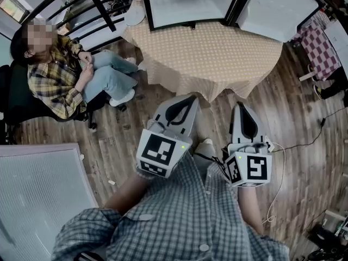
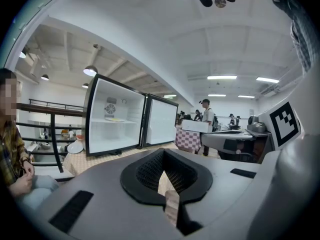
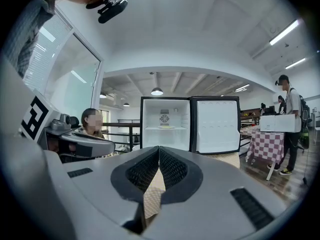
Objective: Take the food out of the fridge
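Observation:
A small white fridge (image 1: 190, 4) stands open on a table with a tan dotted cloth (image 1: 217, 53); its door (image 1: 277, 10) is swung to the right. A yellowish plate of food (image 3: 165, 127) lies on the upper shelf, and it also shows in the left gripper view as the plate of food (image 2: 115, 119). The left gripper (image 1: 190, 98) and the right gripper (image 1: 240, 105) are held side by side above the wooden floor, short of the table's near edge, both pointing at the fridge. Each has its jaws shut with nothing between them.
A person in a plaid shirt (image 1: 60, 75) sits at the left beside a black railing (image 1: 92, 4). A white panel (image 1: 38, 200) is at the lower left. A checked table (image 1: 321, 48) and a floor cable (image 1: 304, 143) lie at the right. A standing person (image 3: 287, 124) carries a box.

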`<state>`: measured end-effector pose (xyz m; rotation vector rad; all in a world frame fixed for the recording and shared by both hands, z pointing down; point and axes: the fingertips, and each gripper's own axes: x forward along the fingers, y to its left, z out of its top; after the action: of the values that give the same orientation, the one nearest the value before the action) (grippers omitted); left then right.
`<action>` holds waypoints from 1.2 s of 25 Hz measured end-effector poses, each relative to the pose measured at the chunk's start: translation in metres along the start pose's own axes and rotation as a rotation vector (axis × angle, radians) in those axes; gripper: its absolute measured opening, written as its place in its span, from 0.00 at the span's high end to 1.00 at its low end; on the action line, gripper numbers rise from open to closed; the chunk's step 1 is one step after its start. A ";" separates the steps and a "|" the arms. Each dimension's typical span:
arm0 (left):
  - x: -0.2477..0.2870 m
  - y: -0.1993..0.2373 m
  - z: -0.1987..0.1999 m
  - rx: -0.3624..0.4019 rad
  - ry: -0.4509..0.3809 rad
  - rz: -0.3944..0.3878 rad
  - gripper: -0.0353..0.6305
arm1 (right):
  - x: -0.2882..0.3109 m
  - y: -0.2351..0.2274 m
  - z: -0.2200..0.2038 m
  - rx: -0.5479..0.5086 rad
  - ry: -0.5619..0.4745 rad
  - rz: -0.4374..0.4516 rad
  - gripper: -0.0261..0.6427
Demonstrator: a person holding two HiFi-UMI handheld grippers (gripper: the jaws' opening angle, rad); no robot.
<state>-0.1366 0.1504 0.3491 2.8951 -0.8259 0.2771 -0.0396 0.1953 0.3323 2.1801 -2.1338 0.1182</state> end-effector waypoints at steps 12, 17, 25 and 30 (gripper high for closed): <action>0.020 0.011 0.001 0.003 -0.007 0.059 0.94 | 0.022 -0.012 0.007 -0.068 -0.036 0.056 0.95; 0.047 0.018 0.009 0.014 -0.003 0.109 0.94 | 0.051 -0.029 0.005 -0.084 -0.032 0.109 0.95; 0.104 0.031 0.030 0.009 0.009 0.204 0.94 | 0.107 -0.074 0.018 -0.082 -0.044 0.220 0.95; 0.140 0.037 0.049 -0.021 0.002 0.266 0.94 | 0.138 -0.103 0.030 -0.085 -0.042 0.286 0.95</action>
<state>-0.0320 0.0396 0.3324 2.7614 -1.2070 0.2935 0.0662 0.0574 0.3179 1.8372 -2.4144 -0.0002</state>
